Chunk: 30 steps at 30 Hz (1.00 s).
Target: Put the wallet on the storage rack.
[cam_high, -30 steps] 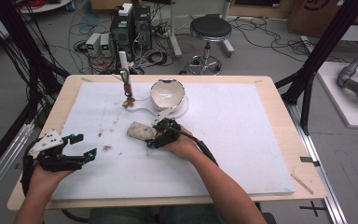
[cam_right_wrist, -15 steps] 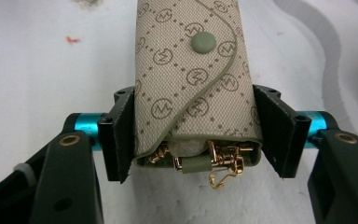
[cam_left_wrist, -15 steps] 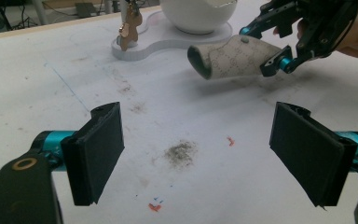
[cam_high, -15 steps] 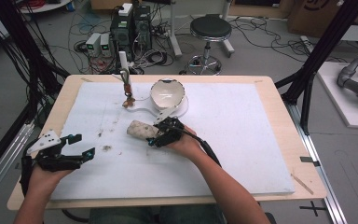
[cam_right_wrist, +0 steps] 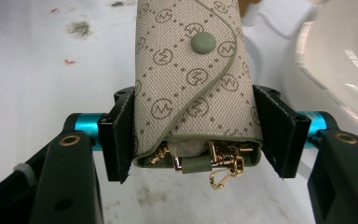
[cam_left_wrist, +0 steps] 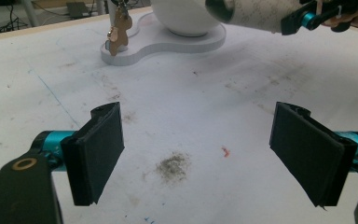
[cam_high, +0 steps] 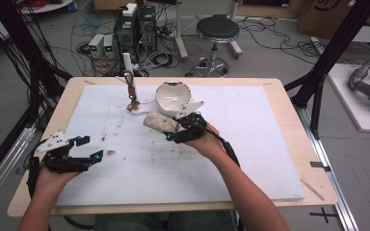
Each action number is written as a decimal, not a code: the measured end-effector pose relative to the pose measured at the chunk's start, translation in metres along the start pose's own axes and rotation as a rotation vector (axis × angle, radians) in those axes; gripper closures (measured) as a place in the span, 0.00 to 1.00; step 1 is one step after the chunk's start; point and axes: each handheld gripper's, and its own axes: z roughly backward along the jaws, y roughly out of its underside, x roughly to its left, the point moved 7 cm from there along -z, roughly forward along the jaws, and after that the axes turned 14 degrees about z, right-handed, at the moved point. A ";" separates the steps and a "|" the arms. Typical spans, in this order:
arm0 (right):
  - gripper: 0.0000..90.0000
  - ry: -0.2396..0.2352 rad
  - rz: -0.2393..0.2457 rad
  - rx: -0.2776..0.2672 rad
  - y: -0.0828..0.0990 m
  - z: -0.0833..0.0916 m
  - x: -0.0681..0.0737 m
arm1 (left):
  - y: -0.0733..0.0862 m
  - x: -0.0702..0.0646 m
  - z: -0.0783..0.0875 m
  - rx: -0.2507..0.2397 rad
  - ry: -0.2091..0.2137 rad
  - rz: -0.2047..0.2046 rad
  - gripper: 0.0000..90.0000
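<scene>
A beige patterned key pouch (cam_right_wrist: 193, 79) with a green snap and gold clips at its open end is clamped between the jaws of my right gripper (cam_right_wrist: 196, 135). In the high view the key pouch (cam_high: 160, 122) is held just above the white mat, below the white bowl (cam_high: 173, 96), with the right gripper (cam_high: 185, 129) shut on it. The left gripper (cam_high: 89, 150) rests at the mat's left edge, open with nothing in it. In the left gripper view its black pads (cam_left_wrist: 100, 149) stand wide apart over a dirty spot, and the pouch (cam_left_wrist: 261, 14) hangs at the far top right.
The bowl sits on a white curved base (cam_left_wrist: 168, 42) at the back of the mat. A small stand with a gold keyring (cam_high: 133, 96) rises beside it. The white mat (cam_high: 250, 159) covers most of the wooden table (cam_high: 313, 192).
The right gripper has lifted and shifted slightly back toward the bowl with the pouch. The left gripper has stayed in place.
</scene>
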 end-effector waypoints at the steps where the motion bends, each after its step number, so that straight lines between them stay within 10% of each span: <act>1: 0.40 0.000 0.000 0.000 0.000 0.000 0.000 | 0.000 0.000 -0.001 0.001 0.001 -0.002 0.19; 14: 0.40 0.114 -0.019 0.030 -0.002 0.037 -0.048 | -0.002 -0.001 -0.008 0.010 0.014 -0.002 0.19; 30: 0.40 0.166 0.036 0.190 -0.011 0.015 -0.085 | -0.001 0.003 -0.003 0.006 0.006 0.006 0.19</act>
